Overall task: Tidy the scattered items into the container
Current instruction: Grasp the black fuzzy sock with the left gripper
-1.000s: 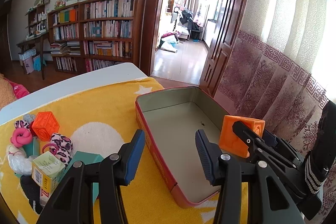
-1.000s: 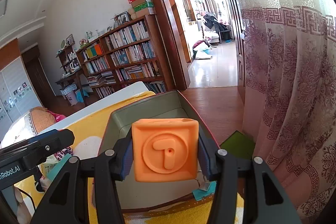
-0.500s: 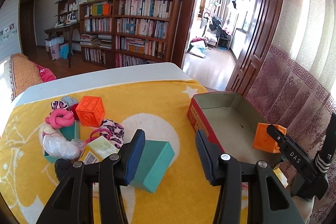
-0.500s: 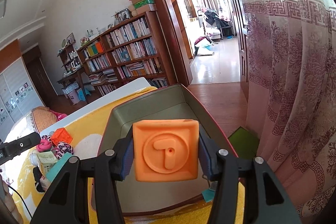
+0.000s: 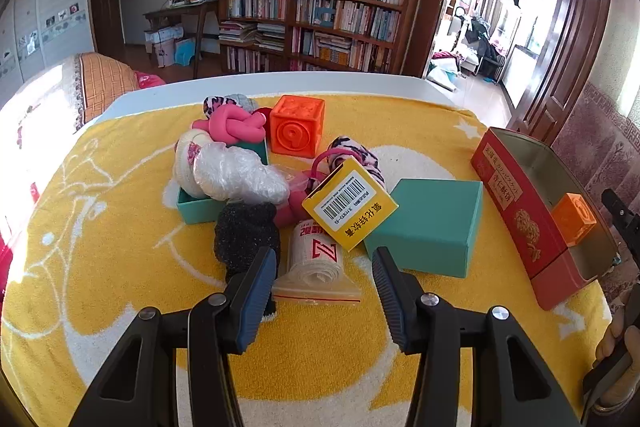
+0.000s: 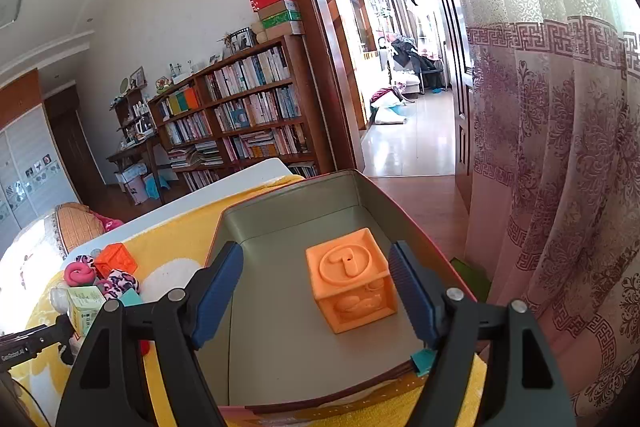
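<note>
Left gripper [image 5: 324,291] angled downward, jaws apart and empty, right gripper [image 6: 316,291] jaws opening, gripping nothing

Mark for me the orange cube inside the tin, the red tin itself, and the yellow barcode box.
orange cube [image 6: 347,263], right wrist view, on its top face with the raised circle.
red tin [image 5: 516,217], left wrist view, on its printed outer long wall.
yellow barcode box [image 5: 349,203], left wrist view, on the white barcode label.
</note>
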Demonstrator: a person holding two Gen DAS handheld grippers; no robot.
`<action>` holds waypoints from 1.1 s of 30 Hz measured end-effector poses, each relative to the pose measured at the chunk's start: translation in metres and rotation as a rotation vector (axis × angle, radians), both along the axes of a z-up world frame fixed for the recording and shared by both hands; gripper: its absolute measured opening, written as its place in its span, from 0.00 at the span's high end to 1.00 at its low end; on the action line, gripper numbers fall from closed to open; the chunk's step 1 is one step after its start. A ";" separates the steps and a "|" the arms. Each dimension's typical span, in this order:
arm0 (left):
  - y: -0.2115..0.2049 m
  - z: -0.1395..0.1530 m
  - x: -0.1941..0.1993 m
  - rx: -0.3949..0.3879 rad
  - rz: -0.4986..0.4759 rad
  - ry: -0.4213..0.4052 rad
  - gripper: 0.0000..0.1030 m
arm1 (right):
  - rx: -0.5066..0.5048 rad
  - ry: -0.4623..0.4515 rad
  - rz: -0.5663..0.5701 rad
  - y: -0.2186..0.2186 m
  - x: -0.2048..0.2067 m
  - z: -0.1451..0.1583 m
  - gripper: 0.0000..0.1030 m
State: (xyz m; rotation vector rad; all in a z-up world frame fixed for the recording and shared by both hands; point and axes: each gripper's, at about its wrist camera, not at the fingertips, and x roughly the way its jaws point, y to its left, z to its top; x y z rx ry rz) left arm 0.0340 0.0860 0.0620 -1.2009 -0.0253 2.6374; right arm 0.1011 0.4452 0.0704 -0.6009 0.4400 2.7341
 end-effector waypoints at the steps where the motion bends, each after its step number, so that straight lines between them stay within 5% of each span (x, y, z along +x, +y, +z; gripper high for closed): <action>1: 0.002 -0.001 -0.001 -0.002 -0.005 0.000 0.49 | 0.005 -0.001 -0.002 0.000 0.000 -0.001 0.24; 14: -0.044 -0.015 -0.021 0.023 0.133 -0.022 0.49 | 0.014 -0.015 -0.009 0.003 -0.002 -0.007 0.24; 22: -0.039 -0.049 -0.053 0.006 0.126 -0.116 0.49 | 0.057 -0.002 -0.001 -0.006 -0.001 -0.007 0.24; 33: -0.053 -0.020 -0.034 0.098 0.159 -0.046 0.54 | 0.080 0.042 -0.003 -0.011 0.006 -0.004 0.24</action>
